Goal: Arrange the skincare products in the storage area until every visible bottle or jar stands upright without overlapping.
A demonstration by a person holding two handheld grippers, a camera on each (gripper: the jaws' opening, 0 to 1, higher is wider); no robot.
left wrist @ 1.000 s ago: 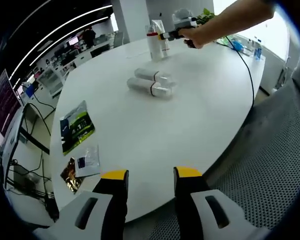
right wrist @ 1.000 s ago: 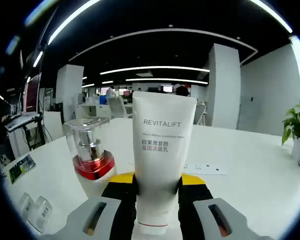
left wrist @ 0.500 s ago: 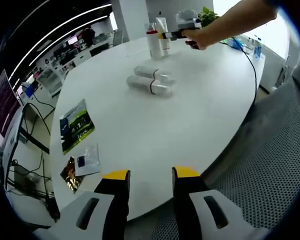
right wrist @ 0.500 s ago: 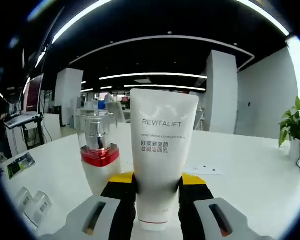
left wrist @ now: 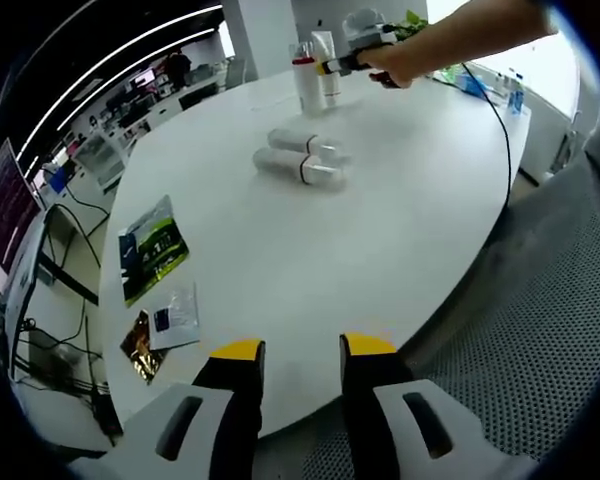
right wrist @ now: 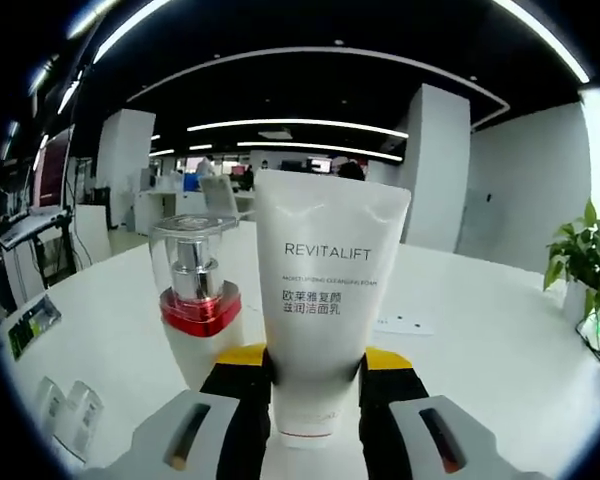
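Right hand-held gripper: clamped on the white REVITALIFT tube, jaws pinching it low down — tube upright, cap end down, centre of the right gripper view.
Right hand-held gripper, from afar: top centre of the left gripper view, held by a person's hand at the far side of the desk.
Left hand-held gripper: jaws apart with nothing between them, hanging over the near desk edge at the bottom of the left gripper view.
Step in hand: I'd say the tube is being stood next to the red-collared bottle — that one is upright just left of the tube, clear cap on top. Whether the tube's base is touching the desk, I cannot tell.
Next move calls for: settling the tube flat on its cap, apart from its neighbour, then letting go gently so it does not tip.
Then: the two lying bottles — side by side on the desk, upper centre of the left gripper view — probably need standing up.
Count, upright: two, the tube and the red-collared bottle.
Count, lying: two white bottles.
Count, off to the side: three flat packets at the desk's left edge in the left gripper view.
Progress: roughly halfway, by my reckoning.
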